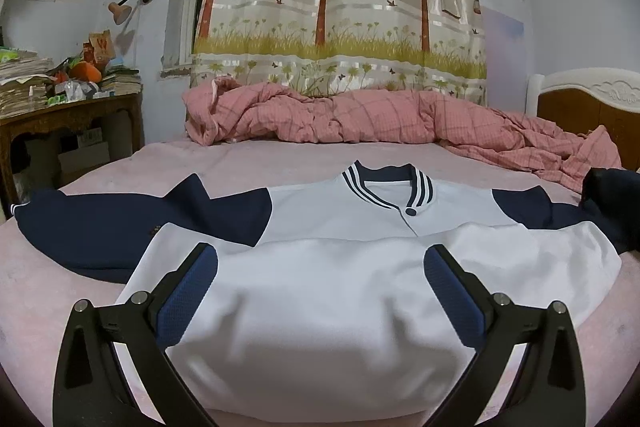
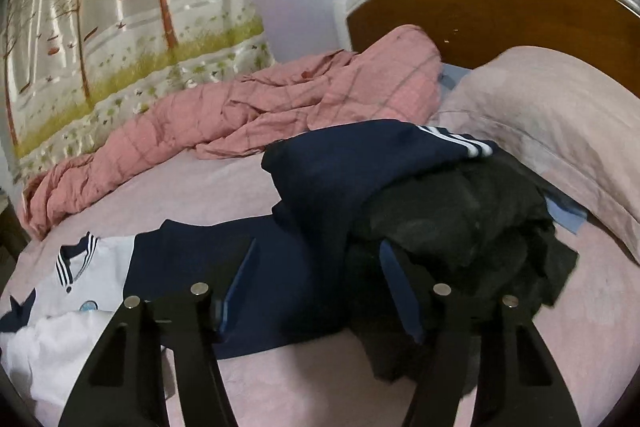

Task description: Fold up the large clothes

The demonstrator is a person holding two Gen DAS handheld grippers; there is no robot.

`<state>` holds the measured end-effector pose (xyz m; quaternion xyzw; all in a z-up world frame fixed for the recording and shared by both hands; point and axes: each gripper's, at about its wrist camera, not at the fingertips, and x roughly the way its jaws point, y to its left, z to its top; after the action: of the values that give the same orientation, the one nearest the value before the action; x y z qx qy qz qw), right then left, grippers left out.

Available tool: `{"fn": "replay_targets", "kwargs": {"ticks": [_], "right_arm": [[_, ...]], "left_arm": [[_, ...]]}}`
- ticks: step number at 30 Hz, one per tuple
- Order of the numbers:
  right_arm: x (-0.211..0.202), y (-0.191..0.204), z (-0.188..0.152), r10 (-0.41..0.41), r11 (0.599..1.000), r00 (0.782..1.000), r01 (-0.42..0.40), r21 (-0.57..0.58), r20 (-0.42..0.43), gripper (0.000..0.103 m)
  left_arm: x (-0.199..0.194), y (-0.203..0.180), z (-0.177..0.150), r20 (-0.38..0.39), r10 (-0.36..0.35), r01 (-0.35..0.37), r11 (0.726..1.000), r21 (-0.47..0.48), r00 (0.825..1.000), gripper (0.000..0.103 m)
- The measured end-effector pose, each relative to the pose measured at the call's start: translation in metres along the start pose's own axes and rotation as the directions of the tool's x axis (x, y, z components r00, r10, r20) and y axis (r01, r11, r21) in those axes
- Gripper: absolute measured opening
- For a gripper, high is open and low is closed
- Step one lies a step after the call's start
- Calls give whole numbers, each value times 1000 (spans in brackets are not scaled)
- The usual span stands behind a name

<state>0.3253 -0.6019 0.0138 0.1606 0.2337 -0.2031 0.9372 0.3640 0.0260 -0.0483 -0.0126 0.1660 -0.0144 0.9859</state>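
A white jacket [image 1: 340,287] with navy sleeves and a striped collar [image 1: 384,183] lies flat on the pink bed [image 1: 36,307], its lower part folded up over the chest. My left gripper [image 1: 322,255] hovers open just above that white fold, with nothing between its blue pads [image 1: 188,291]. In the right wrist view the jacket [image 2: 88,279] is at lower left. Its navy sleeve [image 2: 288,267] runs right and up over a heap of black clothes [image 2: 460,219], ending in a striped cuff [image 2: 460,143]. My right gripper [image 2: 316,259] stands open over this sleeve, with the cloth below the jaws.
A crumpled pink checked quilt [image 1: 360,119] lies along the far side of the bed. A pink pillow [image 2: 560,131] and a wooden headboard [image 2: 500,15] are on the right. A cluttered wooden desk [image 1: 68,115] stands at the left, and a tree-print curtain [image 1: 340,7] hangs behind.
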Motion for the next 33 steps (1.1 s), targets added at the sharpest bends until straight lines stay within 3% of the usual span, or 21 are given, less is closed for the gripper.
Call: {"fn": "replay_targets", "kwargs": {"ticks": [6,8,10,11,18,24,29,33], "right_arm": [[31,-4,3,-70,997,997,71,20,-39,49],[39,-4,4,-86,996,996,87,30,-28,35],[39,2,6,-77,997,997,77,21,-4,11],[39,7,7,-65,998,998,65,9,4,6],[29,99,13,76,986,997,-72,-147,18,4],[16,211,1,251,952,968,-248,-180,-7,4],[4,311,-35,379,898,922,-387,-208,-79,4],[11,373,-92,384,869,905,-422,-257,-186,4]], "left_arm": [[-1,0,1,-13,1,-1,1000,-7,1000,102],[0,-1,2,-15,2,-2,1000,-1,1000,102],[0,-1,2,-16,3,-3,1000,5,1000,102],[0,-1,2,-16,4,-4,1000,8,1000,102],[-3,4,3,1,27,-27,1000,-14,1000,102],[-1,2,2,-7,29,-29,1000,-1,1000,102],[1,-2,1,-15,38,-38,999,18,999,102],[0,-5,1,-12,38,-38,999,37,999,102]]}}
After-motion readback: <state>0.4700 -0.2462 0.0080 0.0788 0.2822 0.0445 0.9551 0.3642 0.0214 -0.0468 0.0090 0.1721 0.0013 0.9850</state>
